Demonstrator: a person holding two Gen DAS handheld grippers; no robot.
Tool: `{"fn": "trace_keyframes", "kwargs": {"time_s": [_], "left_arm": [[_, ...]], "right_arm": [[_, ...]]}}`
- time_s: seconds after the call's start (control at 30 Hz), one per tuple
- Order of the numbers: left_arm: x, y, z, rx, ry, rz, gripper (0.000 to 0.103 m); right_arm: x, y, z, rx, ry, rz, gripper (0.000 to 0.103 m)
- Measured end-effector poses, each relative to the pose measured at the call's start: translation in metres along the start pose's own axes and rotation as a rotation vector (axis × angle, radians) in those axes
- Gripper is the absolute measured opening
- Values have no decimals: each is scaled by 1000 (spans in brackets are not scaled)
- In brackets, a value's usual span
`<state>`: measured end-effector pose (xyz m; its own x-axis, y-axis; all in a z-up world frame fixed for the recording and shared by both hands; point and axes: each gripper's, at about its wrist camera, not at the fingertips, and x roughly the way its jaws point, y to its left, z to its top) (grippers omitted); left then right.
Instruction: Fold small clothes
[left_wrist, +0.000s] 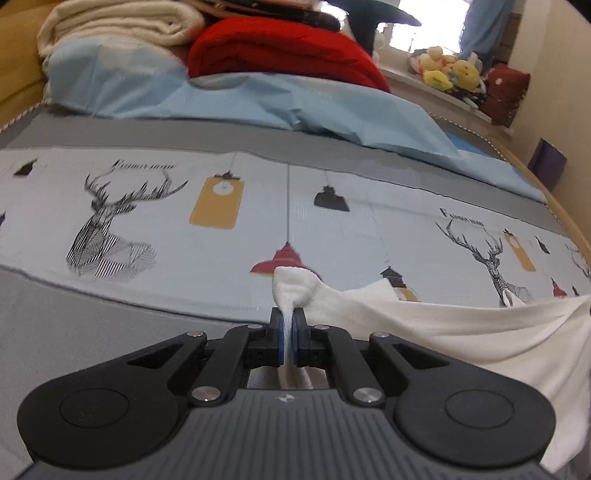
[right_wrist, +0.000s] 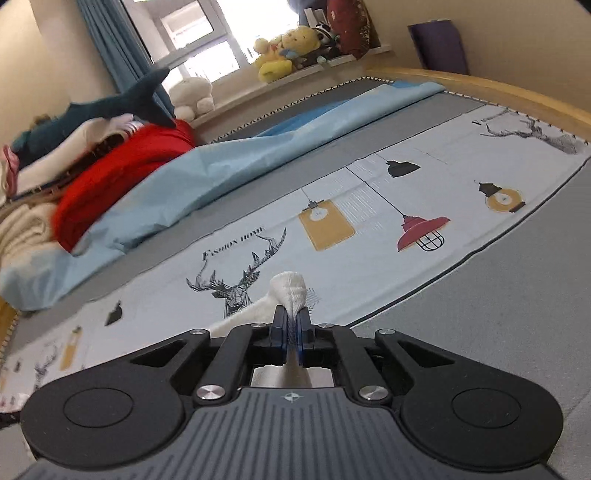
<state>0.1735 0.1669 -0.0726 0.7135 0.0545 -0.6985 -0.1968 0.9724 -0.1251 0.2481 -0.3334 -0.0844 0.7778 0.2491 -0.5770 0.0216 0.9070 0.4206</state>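
A small white garment (left_wrist: 461, 328) is stretched above the bed. My left gripper (left_wrist: 287, 321) is shut on one bunched corner of it; the cloth runs off to the right and sags toward the sheet. In the right wrist view my right gripper (right_wrist: 291, 321) is shut on another bunched white corner (right_wrist: 290, 291), with more of the cloth trailing to the left behind the fingers. Both grippers hold the garment a little above the printed bed sheet (left_wrist: 184, 236). The part of the garment between the two grips is mostly hidden.
The sheet (right_wrist: 369, 229) has deer and lamp prints with grey borders. A light blue cover (left_wrist: 258, 103), a red blanket (left_wrist: 280, 51) and a cream blanket (left_wrist: 118, 26) lie at the bed's far side. Plush toys (right_wrist: 288, 51) sit on the windowsill. A wooden bed frame (right_wrist: 480, 85) edges the mattress.
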Motion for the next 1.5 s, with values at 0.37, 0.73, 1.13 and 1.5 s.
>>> {"fn": "trace_keyframes", "kwargs": {"time_s": [0.37, 0.73, 1.13, 1.5], "left_arm": [[12, 14, 21, -128, -35, 16, 23], [5, 20, 7, -52, 157, -180, 23], [-5, 10, -60, 178, 511, -223, 26], [-23, 13, -79, 291, 541, -141, 0]], "right_arm": [[24, 5, 10, 31, -39, -146, 21], [28, -3, -14, -24, 293, -34, 24], [-12, -9, -54, -178, 541, -34, 30], [-34, -7, -58, -230, 636, -94, 3]]}}
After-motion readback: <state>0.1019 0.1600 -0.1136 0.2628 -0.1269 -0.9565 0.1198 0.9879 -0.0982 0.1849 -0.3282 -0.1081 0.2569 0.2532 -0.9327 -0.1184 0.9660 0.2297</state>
